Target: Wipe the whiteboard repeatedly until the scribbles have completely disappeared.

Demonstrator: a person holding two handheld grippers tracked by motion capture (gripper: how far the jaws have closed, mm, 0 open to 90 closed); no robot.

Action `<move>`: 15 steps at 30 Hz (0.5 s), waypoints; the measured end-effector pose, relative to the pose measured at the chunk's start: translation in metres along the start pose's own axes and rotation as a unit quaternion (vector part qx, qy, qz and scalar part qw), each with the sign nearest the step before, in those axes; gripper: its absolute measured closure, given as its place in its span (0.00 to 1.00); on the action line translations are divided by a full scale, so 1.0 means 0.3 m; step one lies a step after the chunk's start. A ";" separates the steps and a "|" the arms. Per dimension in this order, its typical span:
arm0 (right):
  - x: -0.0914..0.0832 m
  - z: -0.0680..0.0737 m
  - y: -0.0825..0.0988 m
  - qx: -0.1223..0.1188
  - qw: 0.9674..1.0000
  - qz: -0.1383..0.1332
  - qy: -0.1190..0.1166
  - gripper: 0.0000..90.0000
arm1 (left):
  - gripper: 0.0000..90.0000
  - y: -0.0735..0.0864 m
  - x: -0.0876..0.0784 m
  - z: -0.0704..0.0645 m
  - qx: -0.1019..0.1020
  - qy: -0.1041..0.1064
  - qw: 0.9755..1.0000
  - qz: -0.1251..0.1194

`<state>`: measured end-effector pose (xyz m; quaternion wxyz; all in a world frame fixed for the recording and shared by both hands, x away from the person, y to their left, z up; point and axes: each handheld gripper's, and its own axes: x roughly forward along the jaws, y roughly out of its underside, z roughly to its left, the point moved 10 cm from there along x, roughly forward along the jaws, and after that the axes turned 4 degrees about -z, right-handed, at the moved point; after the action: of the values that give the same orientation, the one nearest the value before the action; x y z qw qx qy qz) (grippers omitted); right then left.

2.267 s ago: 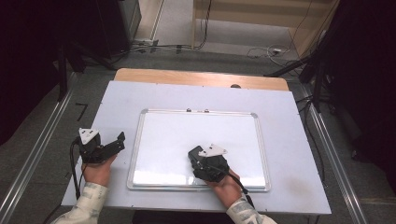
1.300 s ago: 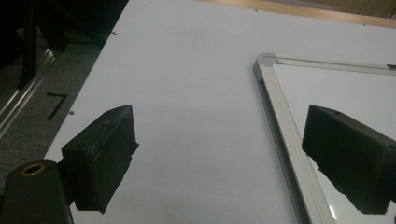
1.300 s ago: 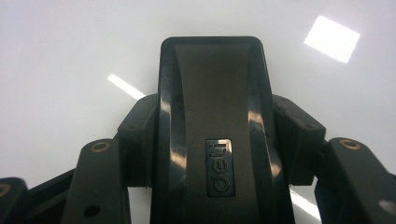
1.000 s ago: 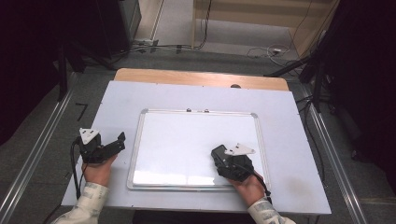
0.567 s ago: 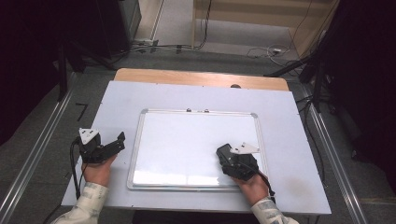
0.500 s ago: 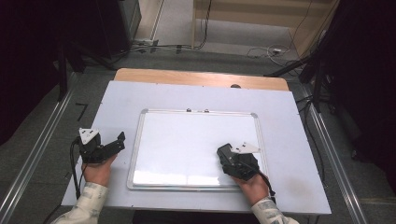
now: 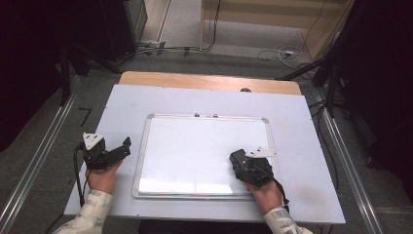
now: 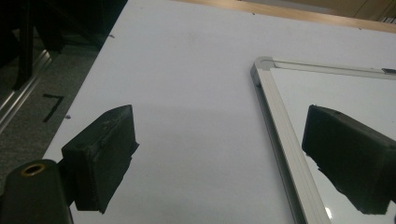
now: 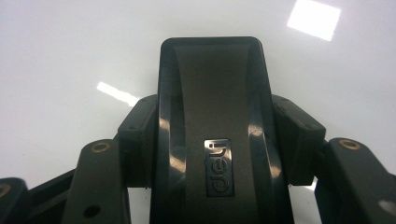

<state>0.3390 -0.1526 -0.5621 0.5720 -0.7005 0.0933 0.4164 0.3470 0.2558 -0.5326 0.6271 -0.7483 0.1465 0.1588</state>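
Note:
A white-surfaced whiteboard [image 7: 195,146] with a silver frame lies flat in the middle of the table. My right gripper [image 7: 242,165] rests on its lower right part, jaws shut on a black eraser [image 9: 212,107] that is pressed against the glossy whiteboard [image 9: 70,56]. My left gripper [image 7: 124,146] sits on the table just left of the board's frame [image 8: 275,121], held by a hand. In the left gripper view its two black pads [image 8: 102,154] stand wide apart with nothing between them, so the left gripper [image 8: 219,149] is open.
The white tabletop [image 7: 195,97] has a wooden strip [image 7: 209,80] along its far edge. Metal rails [image 7: 44,146] run along both sides of the table. Cables lie on the floor beyond the far edge.
My right gripper has slid to the right along the board's lower part with the eraser in it, then nearly stopped. The left gripper has not moved.

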 end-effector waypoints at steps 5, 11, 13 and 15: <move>-0.042 0.005 -0.040 0.002 1.000 -0.026 -0.001 0.43 | 0.12 0.001 -0.001 0.004 0.000 0.000 1.000 0.001; -0.076 -0.002 -0.061 0.004 0.999 -0.036 0.001 0.43 | 0.12 0.001 -0.002 0.002 0.000 -0.001 1.000 0.000; -0.085 -0.008 -0.068 0.003 0.999 -0.040 0.006 0.43 | 0.12 0.002 -0.001 0.004 -0.001 -0.001 1.000 0.001; -0.097 -0.023 -0.077 0.008 0.999 -0.045 0.007 0.43 | 0.12 0.002 -0.001 0.005 -0.001 -0.001 1.000 0.001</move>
<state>0.3379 -0.1611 -0.5253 0.5953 -0.7021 0.0691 0.3845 0.3463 0.2572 -0.5333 0.6265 -0.7485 0.1464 0.1607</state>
